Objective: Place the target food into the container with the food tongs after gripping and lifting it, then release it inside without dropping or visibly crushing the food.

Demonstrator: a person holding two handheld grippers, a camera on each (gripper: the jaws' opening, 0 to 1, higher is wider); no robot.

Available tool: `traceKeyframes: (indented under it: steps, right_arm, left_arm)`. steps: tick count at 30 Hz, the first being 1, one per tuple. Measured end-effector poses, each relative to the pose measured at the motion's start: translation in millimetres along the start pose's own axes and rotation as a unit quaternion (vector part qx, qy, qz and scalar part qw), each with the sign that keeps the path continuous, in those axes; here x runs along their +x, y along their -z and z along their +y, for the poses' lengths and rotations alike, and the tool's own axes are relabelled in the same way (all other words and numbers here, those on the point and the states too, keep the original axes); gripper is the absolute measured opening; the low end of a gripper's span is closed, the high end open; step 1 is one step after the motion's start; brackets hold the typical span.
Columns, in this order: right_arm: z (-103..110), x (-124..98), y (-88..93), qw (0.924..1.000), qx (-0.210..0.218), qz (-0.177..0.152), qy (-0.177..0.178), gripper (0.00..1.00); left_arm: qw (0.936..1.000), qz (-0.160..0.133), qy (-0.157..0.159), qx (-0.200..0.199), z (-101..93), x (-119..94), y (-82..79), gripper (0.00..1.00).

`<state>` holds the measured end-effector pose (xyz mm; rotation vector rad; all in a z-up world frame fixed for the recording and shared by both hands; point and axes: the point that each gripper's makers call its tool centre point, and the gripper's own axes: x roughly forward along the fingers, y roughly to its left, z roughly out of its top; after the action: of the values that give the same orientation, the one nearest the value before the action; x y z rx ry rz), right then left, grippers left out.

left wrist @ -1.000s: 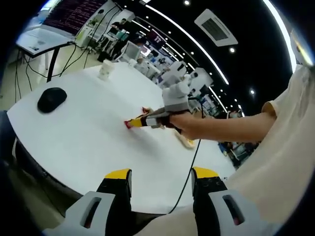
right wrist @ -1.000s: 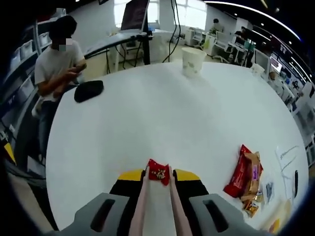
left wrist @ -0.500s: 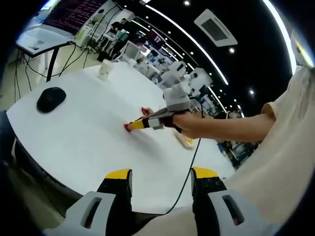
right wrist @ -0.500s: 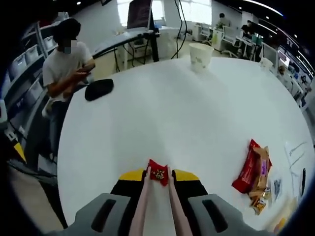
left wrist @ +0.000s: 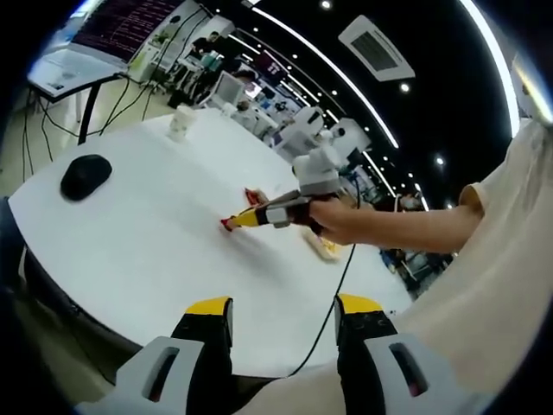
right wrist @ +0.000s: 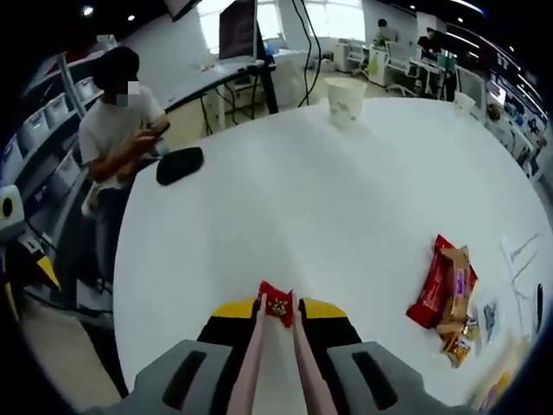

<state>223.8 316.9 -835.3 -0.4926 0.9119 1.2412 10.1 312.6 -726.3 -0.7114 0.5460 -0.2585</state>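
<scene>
My right gripper (right wrist: 276, 309) is shut on a pair of pink food tongs (right wrist: 251, 363). The tongs' tips pinch a small red wrapped candy (right wrist: 276, 302) just above the white table (right wrist: 285, 207). In the left gripper view a hand holds that right gripper (left wrist: 259, 213) over the table's middle, the red candy (left wrist: 228, 223) at its tip. A white paper cup (right wrist: 346, 99) stands upright at the far side, also seen as a small cup (left wrist: 180, 123). My left gripper (left wrist: 284, 307) hangs open off the table's near edge, nothing between its jaws.
Several snack packets (right wrist: 445, 290) lie in a heap at the right of the table. A black mouse-like object (right wrist: 180, 164) rests near the left edge, beside a standing person (right wrist: 117, 130). Desks and monitors stand behind.
The right gripper has risen a little and drifted with the candy still pinched in the tongs. The left gripper has stayed where it was.
</scene>
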Motion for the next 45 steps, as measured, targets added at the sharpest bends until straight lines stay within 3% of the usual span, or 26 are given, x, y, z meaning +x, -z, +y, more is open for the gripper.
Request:
traceKeyframes:
  steps: [13, 35, 45]
  right_arm:
    - [-12.9, -36.6, -4.7, 0.9984, 0.035, -0.043, 0.013, 0.18]
    - [-36.7, -96.3, 27.0, 0.9924, 0.081, -0.085, 0.037, 0.19]
    - [-55.3, -127.7, 35.1, 0.9881, 0.094, -0.1, 0.069, 0.19]
  left_arm:
    - [0.9998, 0.008, 0.012, 0.016, -11.6, 4.5, -0.4, 0.46]
    - [0.9976, 0.027, 0.034, 0.054, -37.5, 14.2, 0.1, 0.46]
    - [0.9965, 0.027, 0.047, 0.064, -44.7, 19.3, -0.7, 0.45]
